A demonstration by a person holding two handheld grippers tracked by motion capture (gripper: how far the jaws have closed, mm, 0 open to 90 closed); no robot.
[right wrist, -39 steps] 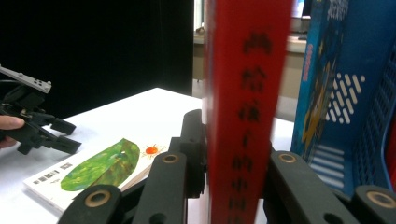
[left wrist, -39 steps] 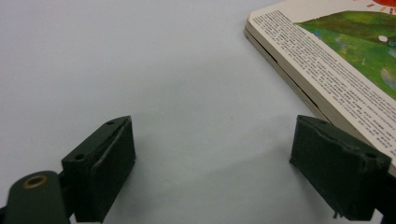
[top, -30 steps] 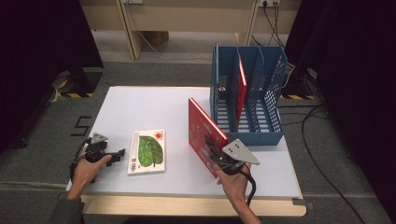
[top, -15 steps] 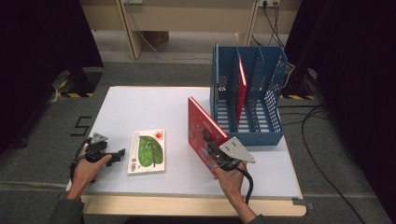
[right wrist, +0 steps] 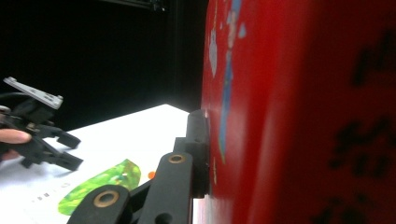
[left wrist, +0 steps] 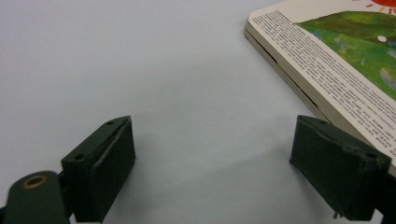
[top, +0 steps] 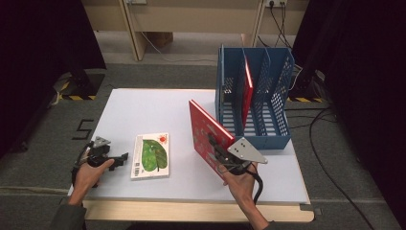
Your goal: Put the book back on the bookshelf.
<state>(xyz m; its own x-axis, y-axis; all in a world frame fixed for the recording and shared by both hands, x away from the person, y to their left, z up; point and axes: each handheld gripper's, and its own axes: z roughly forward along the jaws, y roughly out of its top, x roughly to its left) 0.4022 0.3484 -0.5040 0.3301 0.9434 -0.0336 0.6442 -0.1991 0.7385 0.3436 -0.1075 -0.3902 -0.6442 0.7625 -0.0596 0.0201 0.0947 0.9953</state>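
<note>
— While the right gripper [top: 216,154] clamps the red book [top: 207,135] upright, where is it?
— Just before the blue rack [top: 253,93], its jaws having just closed on the cover.
— And the left gripper [top: 115,158]?
— Jaws apart, low beside the green book [top: 151,155].

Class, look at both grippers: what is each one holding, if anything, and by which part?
The right gripper grips the red book near its lower edge, holding it upright on the table. The left gripper is open and holds nothing, beside the green book.
</note>
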